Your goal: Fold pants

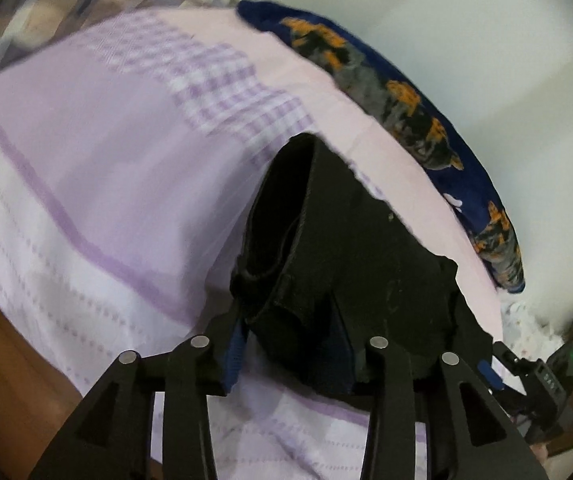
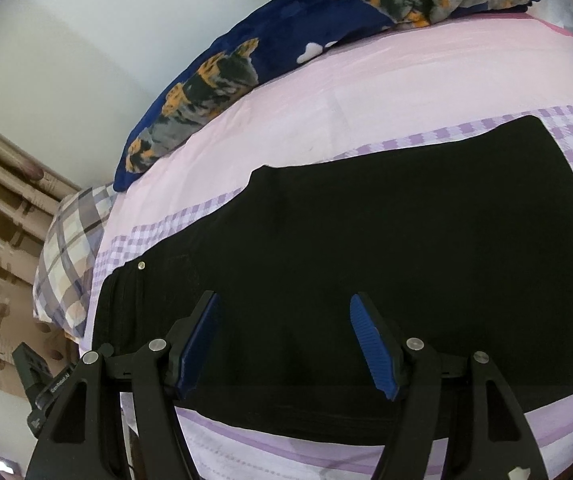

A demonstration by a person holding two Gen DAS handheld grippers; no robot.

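Folding black pants (image 2: 366, 260) on a bed, one end raised in the left gripper (image 1: 286, 344).

Clamped between the blue pads (image 1: 235, 350), a bunched end of the dark cloth stands up in a limp fold; the rest lies flat across the lilac checked bedspread (image 2: 366, 80), waistband with its metal button (image 2: 141, 265) near the plaid pillow (image 2: 66, 264). The right gripper (image 2: 284, 344) hovers just above the middle of the garment, its jaws spread wide and holding nothing. Judging by the sag, the fabric is soft, light and floppy, not slippery; it should be pinched at hems or the waistband, through all layers, since a single-layer grip would likely let the fold slide apart. A navy patterned blanket (image 2: 286, 20) lies along the wall.
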